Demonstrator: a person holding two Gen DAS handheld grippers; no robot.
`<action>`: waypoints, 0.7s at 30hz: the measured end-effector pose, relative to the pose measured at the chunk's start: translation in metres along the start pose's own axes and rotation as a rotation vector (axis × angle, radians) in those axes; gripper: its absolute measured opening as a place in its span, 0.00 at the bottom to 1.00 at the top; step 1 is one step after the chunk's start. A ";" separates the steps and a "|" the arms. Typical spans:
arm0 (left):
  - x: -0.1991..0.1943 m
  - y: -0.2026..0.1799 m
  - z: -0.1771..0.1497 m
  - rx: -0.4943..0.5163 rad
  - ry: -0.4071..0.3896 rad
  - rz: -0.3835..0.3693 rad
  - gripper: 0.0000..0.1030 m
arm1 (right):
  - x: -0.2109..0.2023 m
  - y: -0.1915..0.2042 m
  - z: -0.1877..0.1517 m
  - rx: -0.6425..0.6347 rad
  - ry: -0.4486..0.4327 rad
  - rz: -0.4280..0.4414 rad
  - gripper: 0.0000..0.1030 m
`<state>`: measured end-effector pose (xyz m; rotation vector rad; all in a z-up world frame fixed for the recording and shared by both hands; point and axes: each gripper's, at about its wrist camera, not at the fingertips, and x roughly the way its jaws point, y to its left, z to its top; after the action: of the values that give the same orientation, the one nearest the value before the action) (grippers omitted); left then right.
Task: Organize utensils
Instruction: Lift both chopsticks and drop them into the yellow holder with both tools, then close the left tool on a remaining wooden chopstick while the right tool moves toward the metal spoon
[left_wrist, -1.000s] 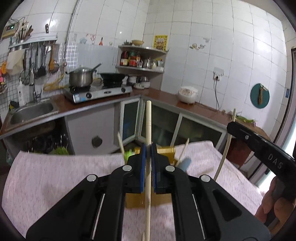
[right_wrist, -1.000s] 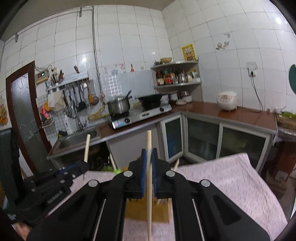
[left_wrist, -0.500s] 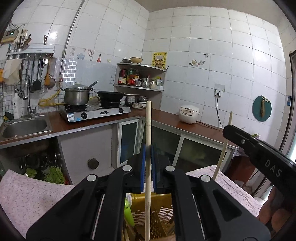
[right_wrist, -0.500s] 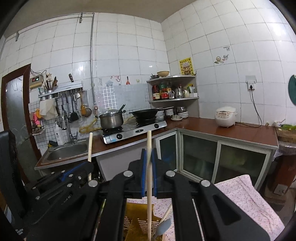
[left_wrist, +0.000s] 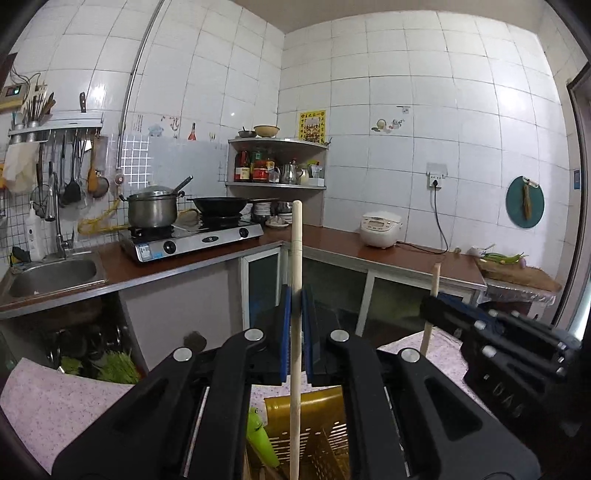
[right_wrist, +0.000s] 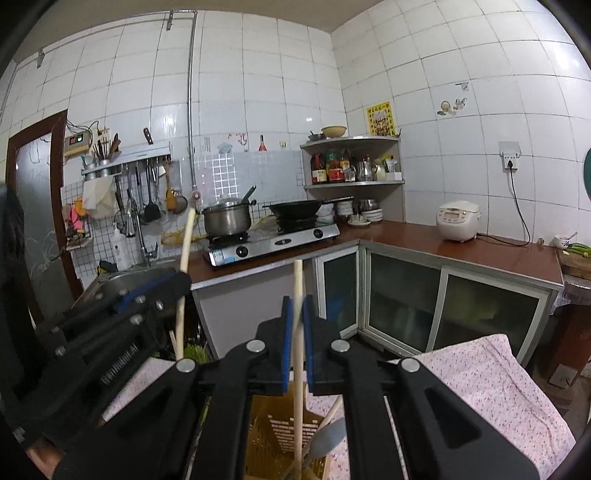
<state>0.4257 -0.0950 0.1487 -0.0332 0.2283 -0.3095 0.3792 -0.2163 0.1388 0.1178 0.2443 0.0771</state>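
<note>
In the left wrist view my left gripper (left_wrist: 295, 310) is shut on an upright pale wooden chopstick (left_wrist: 296, 243). Its lower end reaches down into a yellow perforated utensil basket (left_wrist: 325, 435) directly below, beside a green utensil (left_wrist: 260, 435). My right gripper (left_wrist: 437, 308) shows at the right, clamped on a second chopstick (left_wrist: 435, 277). In the right wrist view my right gripper (right_wrist: 295, 314) is shut on that chopstick (right_wrist: 297, 284), above the basket (right_wrist: 271, 435), which holds a grey spoon (right_wrist: 327, 432). My left gripper (right_wrist: 179, 286) is at the left with its chopstick (right_wrist: 187, 236).
The basket stands on a table with a pink floral cloth (right_wrist: 495, 376). Beyond it runs an L-shaped counter with a sink (left_wrist: 51, 273), a gas stove (left_wrist: 195, 240) bearing a pot and a wok, and a rice cooker (left_wrist: 380, 229). A corner shelf (left_wrist: 277, 181) holds bottles.
Both grippers have carried their chopsticks forward over the basket and a little down. The basket now lies right under the jaws, and the two grippers are closer together.
</note>
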 end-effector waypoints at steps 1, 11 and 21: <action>-0.001 0.002 0.000 -0.010 0.004 -0.001 0.05 | 0.000 0.000 -0.002 -0.001 0.004 0.001 0.06; 0.000 0.013 -0.020 -0.056 0.058 0.005 0.05 | -0.005 -0.006 -0.019 0.018 0.035 0.018 0.06; -0.019 0.020 -0.047 -0.052 0.159 0.018 0.20 | -0.005 -0.010 -0.034 0.028 0.123 0.015 0.07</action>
<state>0.4034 -0.0705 0.1059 -0.0577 0.3944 -0.2882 0.3665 -0.2231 0.1064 0.1427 0.3677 0.0964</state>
